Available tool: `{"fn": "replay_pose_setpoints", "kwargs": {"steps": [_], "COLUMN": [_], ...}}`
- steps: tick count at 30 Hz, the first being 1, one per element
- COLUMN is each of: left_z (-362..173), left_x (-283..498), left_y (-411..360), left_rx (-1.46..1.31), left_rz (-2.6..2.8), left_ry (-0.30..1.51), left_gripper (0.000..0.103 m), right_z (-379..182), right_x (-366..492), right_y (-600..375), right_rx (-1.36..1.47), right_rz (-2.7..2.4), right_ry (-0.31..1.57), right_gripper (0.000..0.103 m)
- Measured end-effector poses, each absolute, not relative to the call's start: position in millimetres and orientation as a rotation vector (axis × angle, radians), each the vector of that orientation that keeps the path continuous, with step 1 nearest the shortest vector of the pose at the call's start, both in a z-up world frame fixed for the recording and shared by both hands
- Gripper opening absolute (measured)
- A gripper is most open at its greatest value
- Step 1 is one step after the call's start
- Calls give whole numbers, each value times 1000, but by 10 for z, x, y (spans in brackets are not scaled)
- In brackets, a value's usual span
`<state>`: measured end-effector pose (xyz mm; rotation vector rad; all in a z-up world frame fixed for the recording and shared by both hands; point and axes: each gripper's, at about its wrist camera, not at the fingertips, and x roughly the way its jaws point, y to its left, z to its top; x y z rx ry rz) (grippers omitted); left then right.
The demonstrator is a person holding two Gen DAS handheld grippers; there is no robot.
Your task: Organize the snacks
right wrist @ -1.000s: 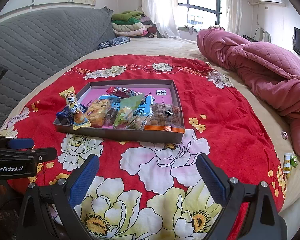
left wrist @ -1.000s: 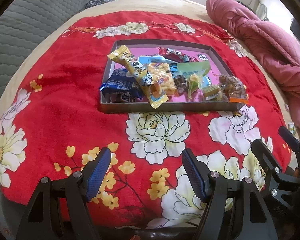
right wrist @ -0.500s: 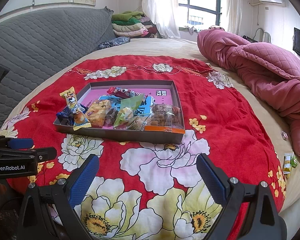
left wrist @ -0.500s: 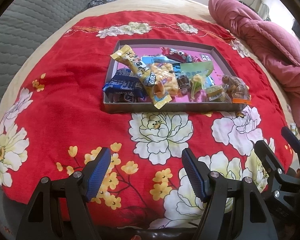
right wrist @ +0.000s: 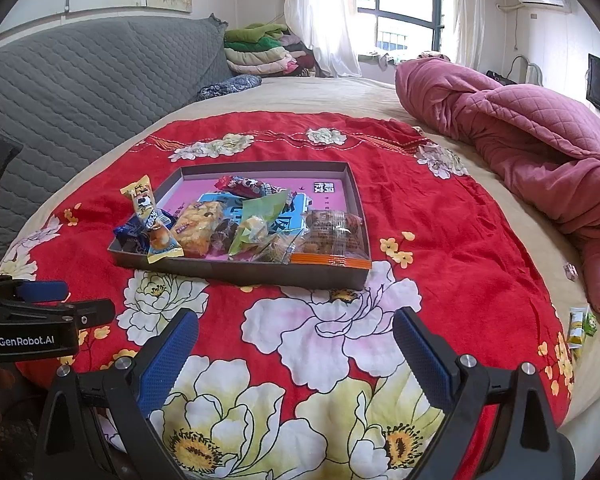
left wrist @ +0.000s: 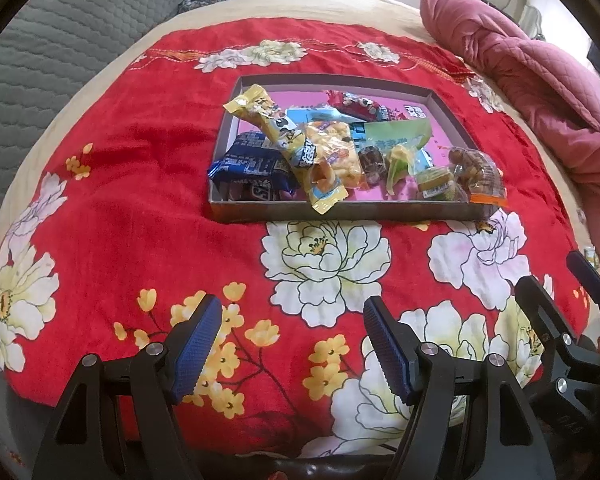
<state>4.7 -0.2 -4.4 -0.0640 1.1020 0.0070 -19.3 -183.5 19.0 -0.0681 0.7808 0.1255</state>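
- Tray [left wrist: 340, 213] [right wrist: 236, 272]: shallow rectangular box, dark grey walls, pink printed floor. Lies flat on the red flowered blanket [left wrist: 140, 184] [right wrist: 440, 216], mid-bed, well apart from both tongs.
- Snacks are heaped along the tray's near side; the far strip of the pink floor is bare.
- Yellow wrapper [left wrist: 284, 144] [right wrist: 150, 216]: long, cartoon print, lying on a slant across the left end. One tip overhangs the far-left corner, the other overhangs the near wall.
- Blue packet [left wrist: 252, 168] [right wrist: 134, 230]: dark blue, under the yellow wrapper, poking over the left wall.
- Clear bag of orange-yellow puffs [left wrist: 336, 152] [right wrist: 198, 228], just right of the yellow wrapper.
- Green pouch [left wrist: 396, 136] [right wrist: 260, 212], mid-tray, crumpled.
- Red wrapper [left wrist: 360, 104] [right wrist: 246, 186], furthest back.
- Clear bag with an orange strip [left wrist: 480, 176] [right wrist: 332, 236] holding brown pieces, at the near-right corner.
- Left tongs [left wrist: 292, 344]: jaws spread wide, holding nothing, hovering over the blanket's near edge.
- Right tongs [right wrist: 296, 356]: jaws spread wide, holding nothing, over the large flowers.
- Two small packets [right wrist: 580, 326] lie off the blanket at the bed's right edge, near the pink quilt [right wrist: 540, 136].
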Motion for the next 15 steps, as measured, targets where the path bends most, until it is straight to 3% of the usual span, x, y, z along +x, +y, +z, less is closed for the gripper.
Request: {"fn": "replay_pose_setpoints", "kwargs": {"steps": [15], "left_z": [-177], "left_x": [221], "left_y": [159], "left_rx": [-97], "left_rz": [23], "left_ry": [1073], "left_gripper": [75], "right_z": [71], "right_x": [-16], "right_y": [-1984], "right_rx": [6], "right_rz": [122], "right_ry": [810], "right_gripper": [98]}}
